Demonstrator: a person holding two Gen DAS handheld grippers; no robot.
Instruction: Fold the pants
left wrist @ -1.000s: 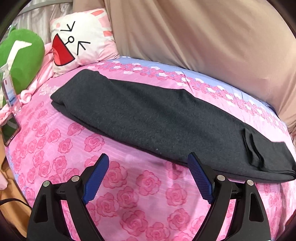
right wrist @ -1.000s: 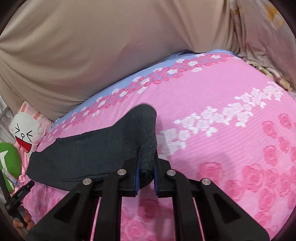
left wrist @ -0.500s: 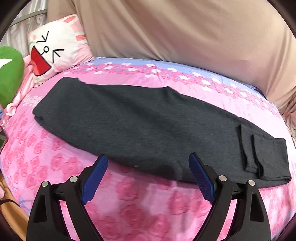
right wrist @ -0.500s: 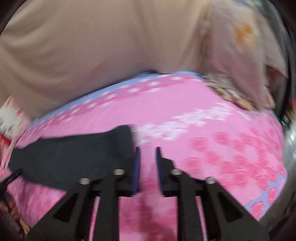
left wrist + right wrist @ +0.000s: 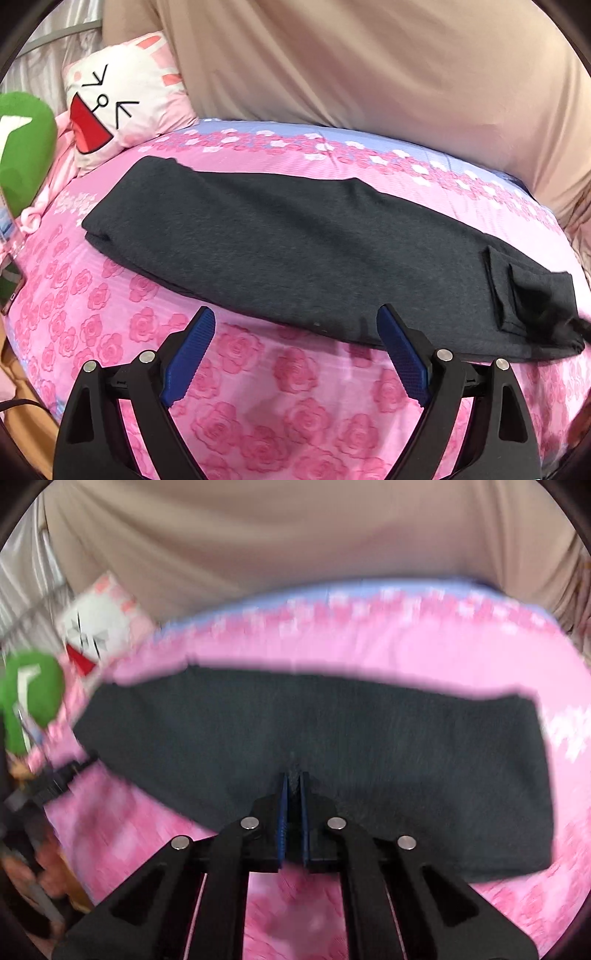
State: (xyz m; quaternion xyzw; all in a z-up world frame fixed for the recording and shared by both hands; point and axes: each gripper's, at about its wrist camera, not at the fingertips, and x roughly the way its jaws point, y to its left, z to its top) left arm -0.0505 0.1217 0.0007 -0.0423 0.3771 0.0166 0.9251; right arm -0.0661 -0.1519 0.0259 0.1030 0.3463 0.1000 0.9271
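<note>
A: What is changing on the right side?

B: The right gripper (image 5: pixel 293 794) has just been closing, and its jaws are now pinching a small dark tuft of the pants (image 5: pixel 332 746) at their near edge. A second ago it was clamped on the cuff end; half a second ago it was standing apart with nothing between the pads. So it has let the cuff go, slid along the leg, and is taking a fresh hold nearer the middle.

A: And the left?

B: The left gripper (image 5: pixel 295 354) is hovering with its jaws wide apart and nothing between them, just short of the near edge of the cloth. It is drifting slightly across the bed, the rabbit pillow (image 5: pixel 122 99) sliding in its view.

A: Where are the pants lying?

B: They are lying lengthwise across the pink floral bedsheet (image 5: pixel 258 406), already doubled leg on leg, with the cuff end turned back at the right.

A: What does that mean for the folding?

B: It is likely setting up the next fold, bringing one end over the other.

A: Is there room?

B: Bare sheet is showing on all sides. The beige curtain (image 5: pixel 369 66) is hanging behind the far edge, and the green plush (image 5: pixel 22 147) is sitting well apart on the left.
</note>
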